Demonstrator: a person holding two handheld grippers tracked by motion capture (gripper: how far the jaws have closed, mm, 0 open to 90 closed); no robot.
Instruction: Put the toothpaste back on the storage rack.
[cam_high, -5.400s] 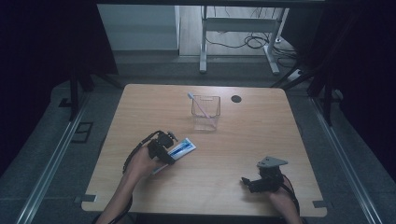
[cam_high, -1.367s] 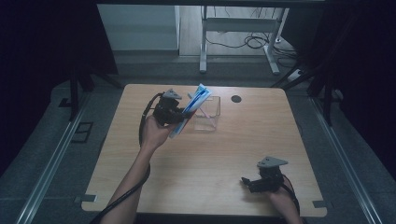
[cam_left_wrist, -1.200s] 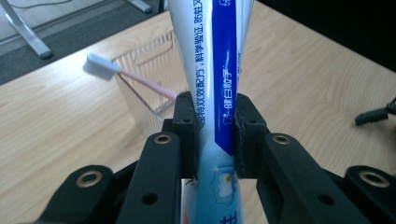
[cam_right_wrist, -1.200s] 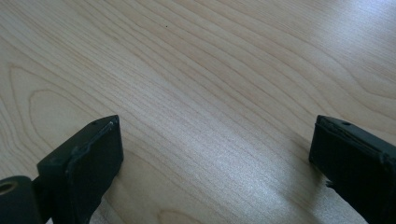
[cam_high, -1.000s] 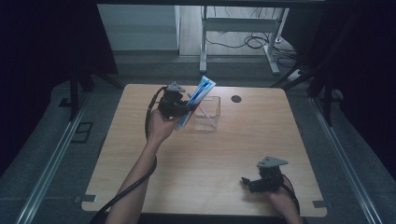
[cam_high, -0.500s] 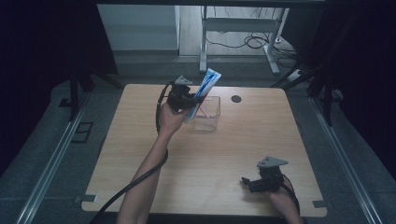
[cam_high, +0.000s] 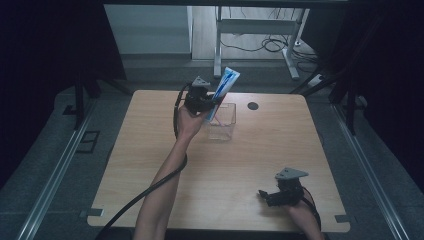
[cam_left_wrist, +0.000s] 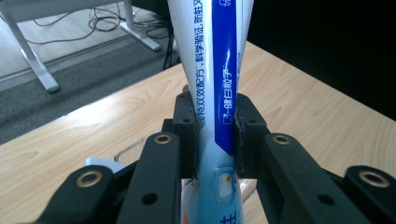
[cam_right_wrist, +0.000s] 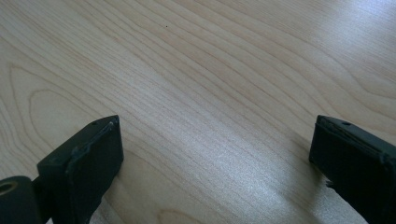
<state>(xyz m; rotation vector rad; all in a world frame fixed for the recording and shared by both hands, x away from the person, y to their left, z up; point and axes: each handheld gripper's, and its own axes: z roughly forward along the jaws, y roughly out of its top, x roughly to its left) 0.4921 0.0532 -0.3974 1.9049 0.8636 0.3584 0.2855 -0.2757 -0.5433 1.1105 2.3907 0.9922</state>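
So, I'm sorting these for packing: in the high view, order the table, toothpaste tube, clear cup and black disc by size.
1. Table
2. Toothpaste tube and clear cup: look alike; the tube is held nearer the camera.
3. Black disc

Toothpaste tube (cam_high: 224, 90): blue-white, w/ blue stripe and printed text down side. Held off table, tilted, flat wide end up and to right, lower end pointing down into clear cup. In left gripper view tube (cam_left_wrist: 219, 93) runs lengthwise up middle, squeezed at narrower part.

Clear cup (cam_high: 222, 122): transparent, square-ish, upright on far-centre of wooden table, open top, just below tube.
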